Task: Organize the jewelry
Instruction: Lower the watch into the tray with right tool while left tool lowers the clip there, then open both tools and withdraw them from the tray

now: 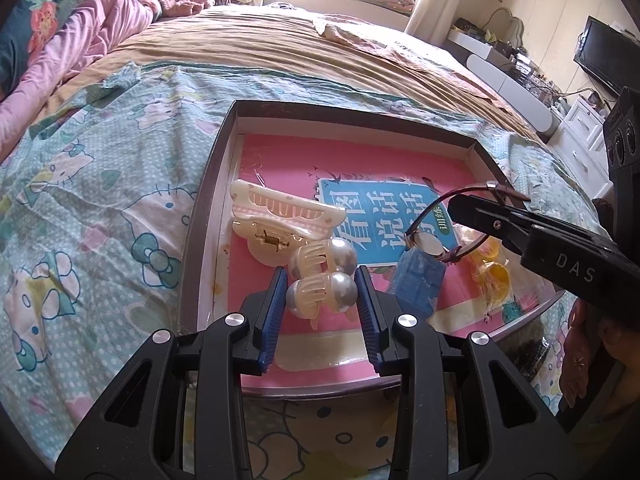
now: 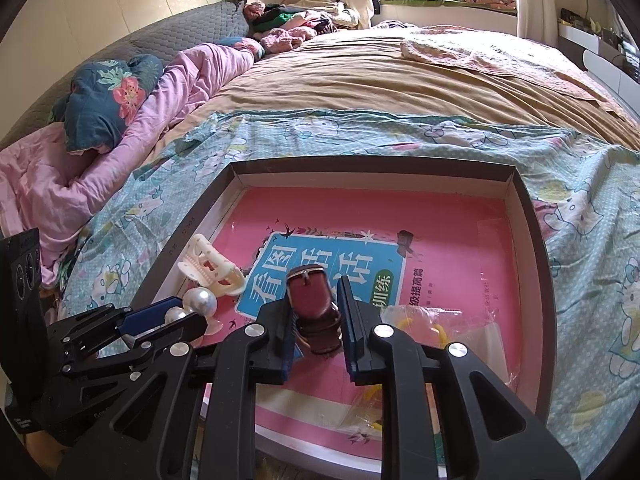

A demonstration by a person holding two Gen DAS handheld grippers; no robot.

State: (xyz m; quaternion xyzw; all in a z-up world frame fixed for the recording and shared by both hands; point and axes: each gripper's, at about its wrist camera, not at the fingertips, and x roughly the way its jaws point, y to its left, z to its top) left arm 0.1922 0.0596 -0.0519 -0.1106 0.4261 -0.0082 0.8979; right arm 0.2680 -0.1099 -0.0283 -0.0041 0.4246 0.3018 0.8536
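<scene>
— Pearl-topped, that small claw clip (image 1: 322, 294) sat between your left gripper (image 1: 322, 294)'s blue pads, which looked closed against its sides, low over the box (image 1: 208, 200) on the bed. Was that piece placed yet?

— Not by my reading: you had it clamped, not released. A second pearl clip (image 1: 323, 258) and the big cream hair claw (image 1: 280, 216) already lay inside on the pink book (image 1: 280, 168), so part of the sorting looked done.

— And the other hand?

— Your right gripper (image 2: 314, 312) held the wristwatch (image 2: 314, 304) by its maroon strap, fingers pressed on it, above the box's middle. It too awaited setting down.

— What couldn't you make out?

— The yellow items in clear plastic (image 1: 490, 264) were blurred; I couldn't name them. A blue thing (image 1: 420, 280) under the watch was unclear, and the box's near rim was hidden behind your grippers.
</scene>
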